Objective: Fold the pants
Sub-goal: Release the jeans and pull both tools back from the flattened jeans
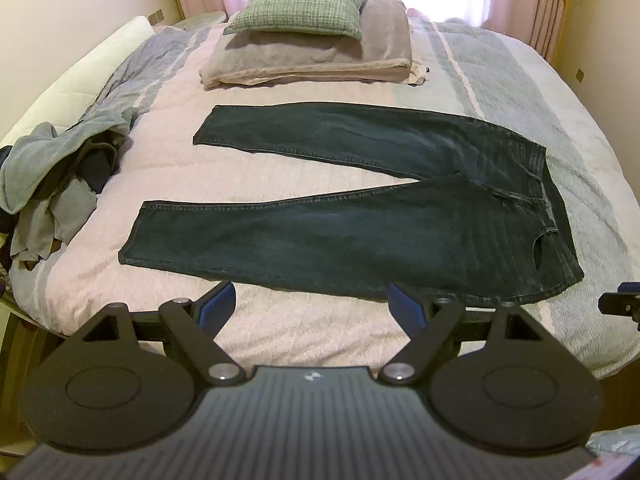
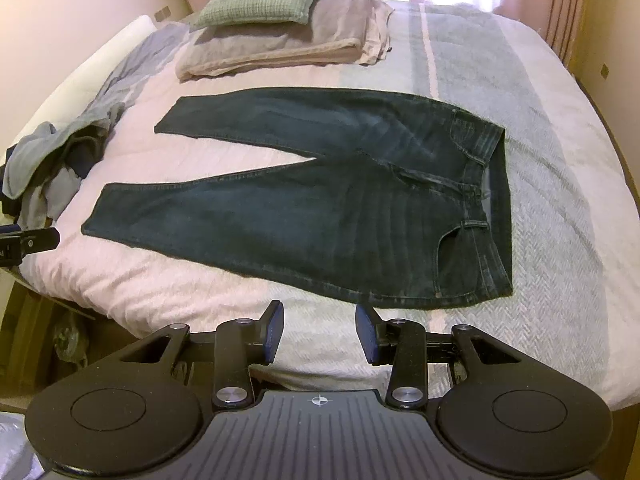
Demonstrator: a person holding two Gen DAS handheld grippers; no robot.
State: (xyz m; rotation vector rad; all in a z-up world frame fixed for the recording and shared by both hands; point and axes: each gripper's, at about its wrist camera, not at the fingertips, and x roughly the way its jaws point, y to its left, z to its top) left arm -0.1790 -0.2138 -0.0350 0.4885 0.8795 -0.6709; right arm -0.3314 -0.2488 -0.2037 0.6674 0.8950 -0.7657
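Striped bedspread (image 1: 280, 332) under flat dark jeans (image 1: 360, 232), no legible label; left gripper (image 1: 308, 306) jaws wide, right gripper (image 2: 320, 332) narrower, both empty.

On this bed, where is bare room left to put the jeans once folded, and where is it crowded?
Free: the bedspread right of the jeans' waistband, and the strip between the jeans and the near edge. A narrow wedge lies between the two legs. Crowded: the clothes heap on the left, the blanket and pillow at the far side.
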